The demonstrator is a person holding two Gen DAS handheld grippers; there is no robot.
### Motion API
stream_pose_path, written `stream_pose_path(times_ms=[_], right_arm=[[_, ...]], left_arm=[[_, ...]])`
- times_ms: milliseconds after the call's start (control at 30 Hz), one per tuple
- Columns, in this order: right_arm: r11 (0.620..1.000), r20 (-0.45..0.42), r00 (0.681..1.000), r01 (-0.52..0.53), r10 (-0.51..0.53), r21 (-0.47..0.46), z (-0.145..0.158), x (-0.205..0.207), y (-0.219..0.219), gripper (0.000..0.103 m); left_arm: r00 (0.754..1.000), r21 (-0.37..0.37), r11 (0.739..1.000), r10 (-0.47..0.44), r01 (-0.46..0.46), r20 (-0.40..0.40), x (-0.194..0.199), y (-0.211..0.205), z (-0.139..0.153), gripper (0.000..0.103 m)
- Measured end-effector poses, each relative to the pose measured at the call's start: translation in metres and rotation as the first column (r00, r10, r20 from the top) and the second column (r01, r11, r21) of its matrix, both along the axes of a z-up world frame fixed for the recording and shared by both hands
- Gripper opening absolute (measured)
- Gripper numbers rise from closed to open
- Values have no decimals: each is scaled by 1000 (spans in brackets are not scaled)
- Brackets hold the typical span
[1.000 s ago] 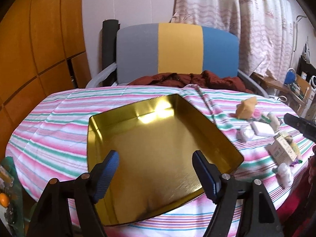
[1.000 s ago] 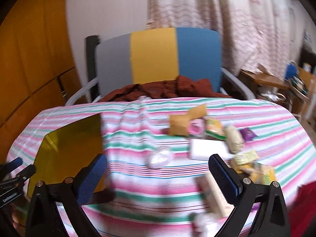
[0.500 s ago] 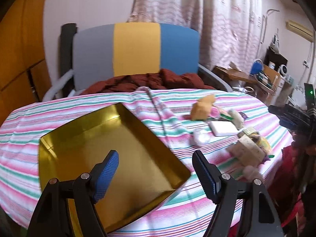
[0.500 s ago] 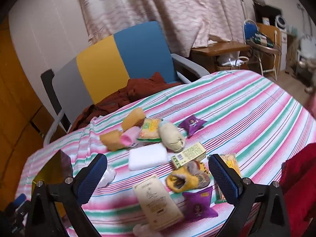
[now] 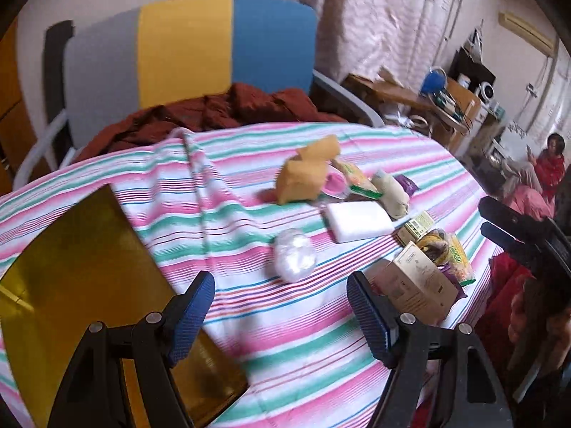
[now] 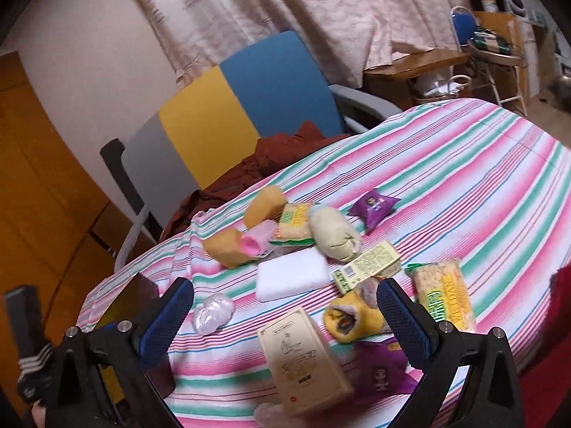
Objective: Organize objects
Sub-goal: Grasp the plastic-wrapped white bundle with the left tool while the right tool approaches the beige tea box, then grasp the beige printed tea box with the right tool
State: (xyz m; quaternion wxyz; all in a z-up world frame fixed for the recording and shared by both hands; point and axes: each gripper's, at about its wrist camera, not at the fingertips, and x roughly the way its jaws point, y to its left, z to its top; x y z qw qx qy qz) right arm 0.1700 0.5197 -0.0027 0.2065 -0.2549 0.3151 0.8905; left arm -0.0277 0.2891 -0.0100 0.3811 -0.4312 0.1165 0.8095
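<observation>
A gold tin tray (image 5: 82,274) lies at the table's left; in the right wrist view it shows dark (image 6: 139,296). Right of it lie several small items: a clear wrapped bundle (image 5: 294,255), a white block (image 5: 358,219), orange sponges (image 5: 303,174), a tan carton (image 5: 415,283), a yellow slipper (image 6: 351,315), a green-yellow box (image 6: 367,265), purple packets (image 6: 373,205) and cracker packs (image 6: 444,294). My left gripper (image 5: 282,315) hangs open over the cloth between tray and bundle. My right gripper (image 6: 285,321) stands open above the carton (image 6: 303,358) and slipper, holding nothing.
The round table wears a pink, green and white striped cloth (image 5: 228,214). Behind it stands a grey, yellow and blue chair (image 5: 185,50) with a rust-red cloth (image 5: 221,110) on its seat. A cluttered desk (image 5: 421,96) and a seated person (image 5: 549,164) are at the far right.
Both views have swung right: the tray has slid to the left edge and the pile of small items has come under both grippers. Both grippers stay open and empty.
</observation>
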Motion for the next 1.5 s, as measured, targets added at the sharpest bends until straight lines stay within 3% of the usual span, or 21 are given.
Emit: stream_pose_path(times_ms=[133, 267, 500, 633, 767, 1100, 1200, 1367, 1500], right_arm=[[1000, -22, 1000, -15, 14, -26, -2, 2, 2, 103], [998, -31, 999, -24, 22, -59, -5, 3, 6, 103], [996, -24, 999, -47, 45, -76, -8, -2, 6, 103], [995, -11, 999, -52, 51, -87, -10, -3, 7, 103], [994, -4, 998, -58, 58, -95, -12, -4, 8, 103], [985, 87, 986, -133, 143, -108, -21, -24, 0, 102], [980, 149, 972, -168, 183, -107, -27, -35, -7, 92], [981, 356, 915, -168, 190, -92, -49, -58, -15, 74], [974, 474, 851, -205, 226, -97, -70, -73, -23, 70]], left_arm=[[999, -67, 997, -44, 44, 7, -9, 32, -17, 76], [998, -147, 987, -65, 68, 23, -21, 58, -39, 61], [995, -222, 970, -91, 96, 34, -36, 86, -67, 57], [993, -247, 963, -92, 109, 80, -43, 96, -85, 41], [991, -227, 966, -109, 123, 74, -37, 90, -90, 36], [997, -33, 997, -75, 75, -10, 1, 25, -37, 36], [998, 4, 998, -59, 59, -11, 8, 10, -24, 36], [999, 56, 998, -26, 27, -22, 18, -14, -9, 36], [1000, 90, 996, 9, -7, -20, 20, -40, -3, 36]])
